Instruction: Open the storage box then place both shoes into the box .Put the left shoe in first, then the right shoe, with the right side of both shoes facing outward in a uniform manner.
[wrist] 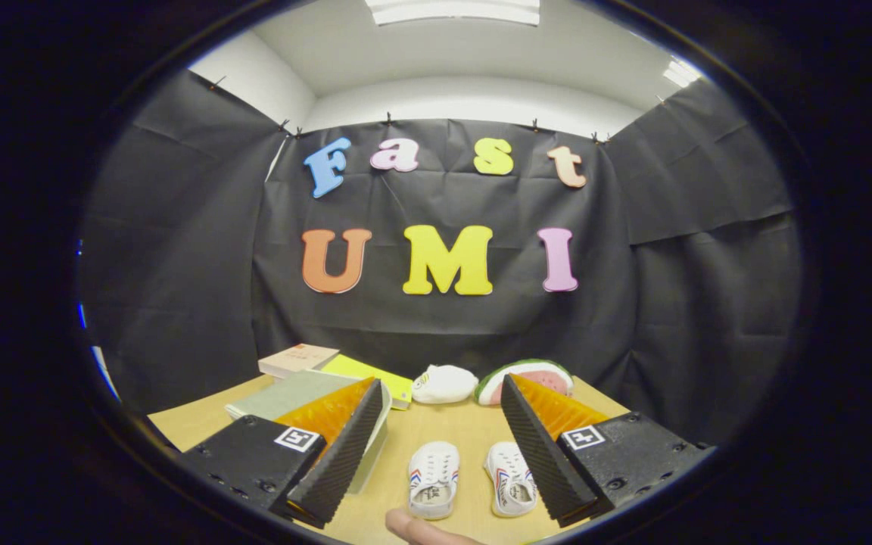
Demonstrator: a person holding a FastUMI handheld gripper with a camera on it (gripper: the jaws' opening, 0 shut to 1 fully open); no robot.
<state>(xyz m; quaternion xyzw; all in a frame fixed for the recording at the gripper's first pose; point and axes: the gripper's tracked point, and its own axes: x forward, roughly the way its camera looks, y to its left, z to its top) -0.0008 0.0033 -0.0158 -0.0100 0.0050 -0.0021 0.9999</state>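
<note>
Honestly plenty of bare room on the wooden table (451, 424) around the shoes. Gripper (440, 446) spread wide, holding nothing, with the left shoe (434, 479) and right shoe (510, 478) side by side between its fingers, toes pointing away. Both white with red-and-blue side stripes. Fingertip (421, 528) just behind them. Pale storage box (307, 401) beside the left finger; books (298, 359), white plush (444, 384) and watermelon slice (523, 377) further back.
</note>
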